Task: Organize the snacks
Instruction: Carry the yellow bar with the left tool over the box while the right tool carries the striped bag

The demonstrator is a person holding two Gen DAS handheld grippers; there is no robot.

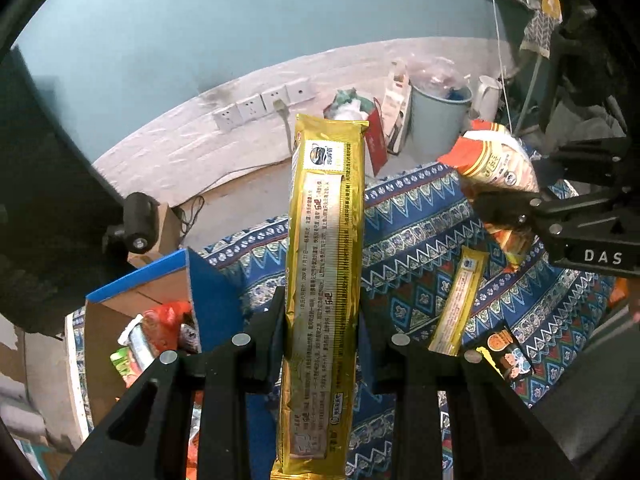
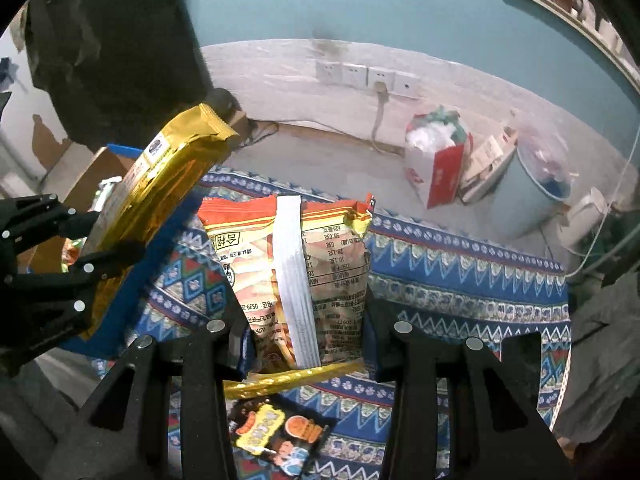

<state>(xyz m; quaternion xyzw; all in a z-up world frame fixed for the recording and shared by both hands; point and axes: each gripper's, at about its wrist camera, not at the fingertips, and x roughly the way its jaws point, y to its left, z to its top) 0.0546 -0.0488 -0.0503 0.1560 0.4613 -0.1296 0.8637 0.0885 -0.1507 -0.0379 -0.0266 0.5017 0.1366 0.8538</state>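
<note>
My left gripper (image 1: 322, 316) is shut on a long gold snack packet (image 1: 326, 272) and holds it upright above the patterned cloth; it also shows in the right wrist view (image 2: 160, 184), with the left gripper (image 2: 104, 240) at the left. My right gripper (image 2: 306, 320) is shut on an orange snack bag (image 2: 296, 272), held above the cloth; in the left wrist view the bag (image 1: 498, 160) and right gripper (image 1: 516, 208) are at the right. A cardboard box with blue flaps (image 1: 136, 292) holds several snacks at lower left.
A second gold packet (image 1: 460, 300) and a small black cartoon packet (image 1: 508, 354) lie on the blue patterned cloth (image 1: 420, 232). Beyond the cloth's far edge stand a red-and-white bag (image 2: 436, 164), a blue bin (image 2: 536, 192), a white kettle (image 1: 488, 96) and wall sockets (image 2: 364, 76).
</note>
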